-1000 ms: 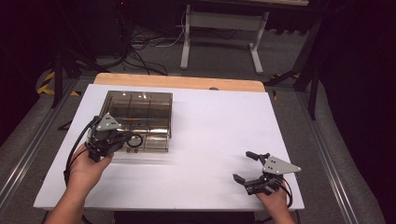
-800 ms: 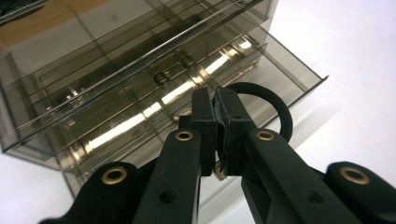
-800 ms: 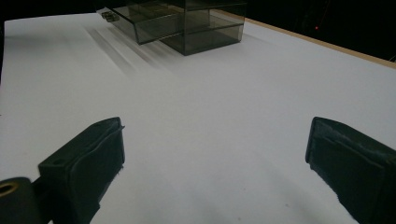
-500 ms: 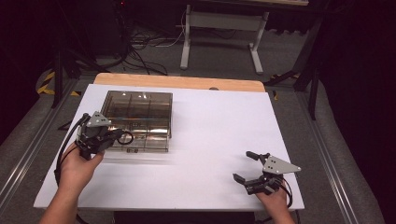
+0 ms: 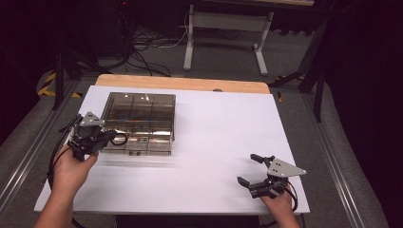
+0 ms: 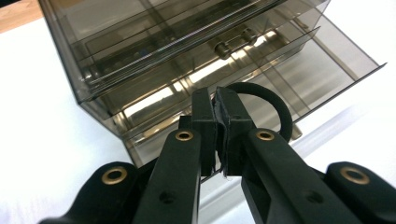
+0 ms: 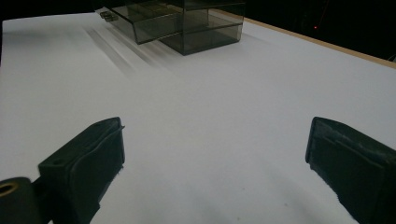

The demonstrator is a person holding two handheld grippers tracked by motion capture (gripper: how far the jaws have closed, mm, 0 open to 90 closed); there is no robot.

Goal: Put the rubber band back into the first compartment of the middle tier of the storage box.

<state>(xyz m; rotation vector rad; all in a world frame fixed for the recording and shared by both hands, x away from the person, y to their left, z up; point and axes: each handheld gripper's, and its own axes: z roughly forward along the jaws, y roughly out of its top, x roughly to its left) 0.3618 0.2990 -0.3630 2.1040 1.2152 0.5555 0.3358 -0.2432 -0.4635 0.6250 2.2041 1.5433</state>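
Note:
A smoky transparent drawer box (image 5: pixel 140 116) stands on the white table (image 5: pixel 214 137) at the left. In the left gripper view its lower drawer (image 6: pixel 303 70) is pulled out, and the box (image 6: pixel 140 42) rises behind. My left gripper (image 5: pixel 110 137) is at the box's front left corner, shut on a black ring (image 5: pixel 119 139). That ring (image 6: pixel 276 106) curves out to the right of the left gripper (image 6: pixel 217 100), over the open drawer. My right gripper (image 5: pixel 247 169) rests near the table's front right, open with nothing between its jaws. From the right gripper (image 7: pixel 215 140) the box (image 7: pixel 187 23) is far off.
A wooden strip (image 5: pixel 180 84) runs along the table's far edge. Beyond it, on the floor, stand a white frame's legs (image 5: pixel 223 42) amid cables. Bare white tabletop lies between the box and the right gripper.
My left gripper has shifted to the left along the box's front, carrying the black ring with it. The right gripper has stayed put.

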